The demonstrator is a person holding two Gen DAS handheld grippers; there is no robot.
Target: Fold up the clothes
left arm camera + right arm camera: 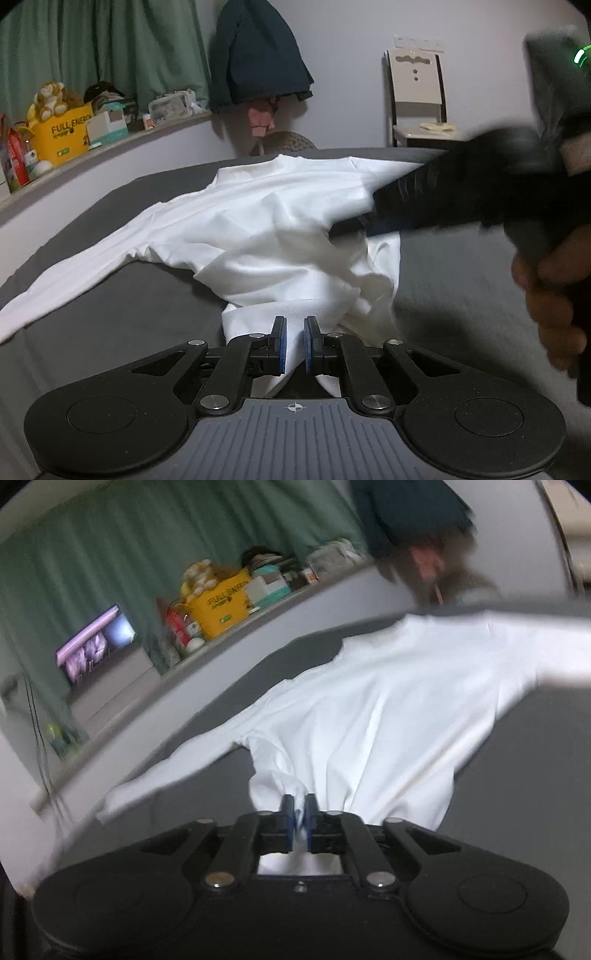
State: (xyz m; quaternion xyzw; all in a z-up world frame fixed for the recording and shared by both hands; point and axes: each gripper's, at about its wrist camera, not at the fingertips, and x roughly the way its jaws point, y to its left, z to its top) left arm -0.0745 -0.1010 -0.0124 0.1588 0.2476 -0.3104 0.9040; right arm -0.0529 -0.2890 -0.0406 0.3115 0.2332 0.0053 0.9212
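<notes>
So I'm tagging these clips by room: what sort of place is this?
Probably a bedroom at home. The white shirt lies on what looks like a grey bed, green curtains hang behind a cluttered ledge with a plush toy, and a dark jacket hangs on the wall.

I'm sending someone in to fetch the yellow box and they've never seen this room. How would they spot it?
Start at the green curtain on the left wall; below it a long ledge runs beside the grey bed. The yellow box stands on that ledge, among cartons and packets. It is the only bright yellow one, printed FULL ENERGY, with a plush toy on top.
</notes>
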